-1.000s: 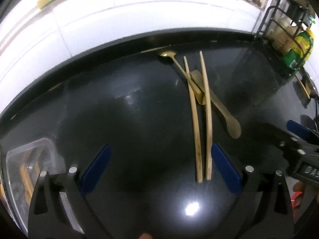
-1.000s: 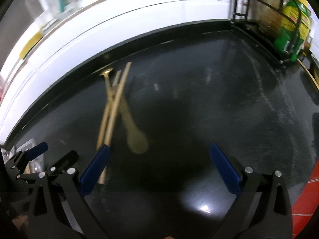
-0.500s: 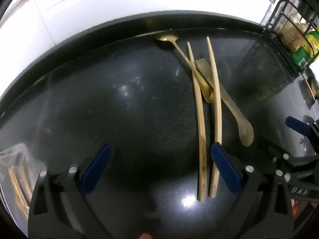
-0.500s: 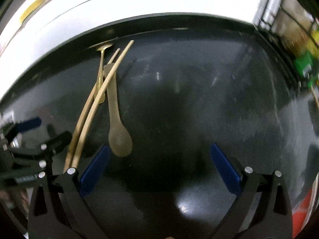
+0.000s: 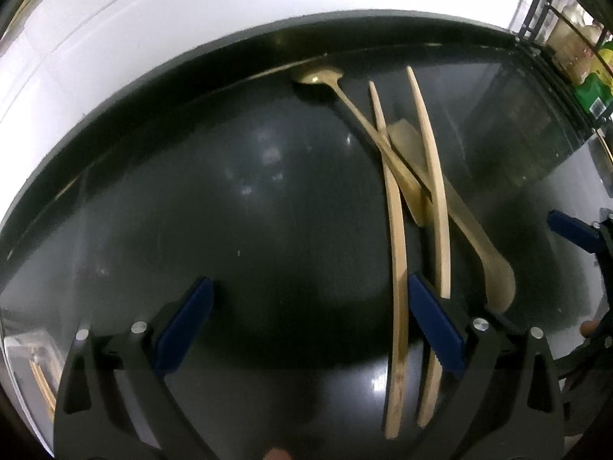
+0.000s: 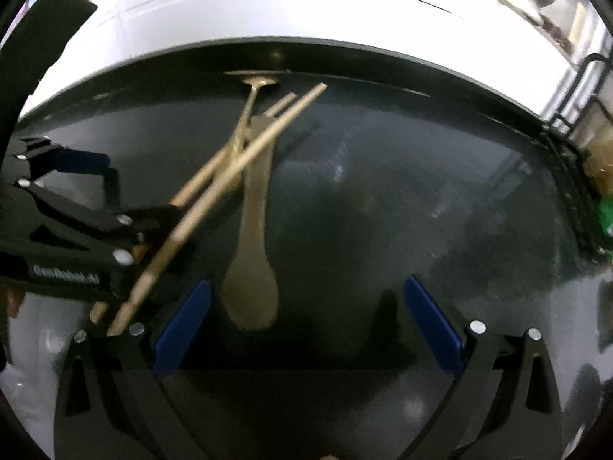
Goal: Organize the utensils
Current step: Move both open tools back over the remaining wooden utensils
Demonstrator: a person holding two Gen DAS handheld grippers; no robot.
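Note:
Two long wooden chopsticks (image 5: 396, 249) lie side by side on the black counter (image 5: 230, 211), crossing a gold metal spoon (image 5: 318, 76) and a wooden spoon (image 5: 498, 283). My left gripper (image 5: 306, 322) is open. One chopstick's near end lies just inside its right finger (image 5: 433, 322), while the other passes under that finger. My right gripper (image 6: 306, 322) is open too, low over the counter, with the wooden spoon's bowl (image 6: 253, 299) between its fingers near the left pad. In the right wrist view the chopsticks (image 6: 230, 168) run to the left gripper (image 6: 76, 222).
A clear plastic container (image 5: 27, 364) holding sticks sits at the near left. A black wire rack (image 5: 555, 38) with bottles and a green packet (image 5: 594, 88) stands at the far right. A white tiled wall (image 5: 191, 19) runs behind the counter.
Both grippers have moved in on the utensil pile. The chopsticks' near ends now reach my left gripper's right finger, and the wooden spoon's bowl now lies between my right gripper's fingers.

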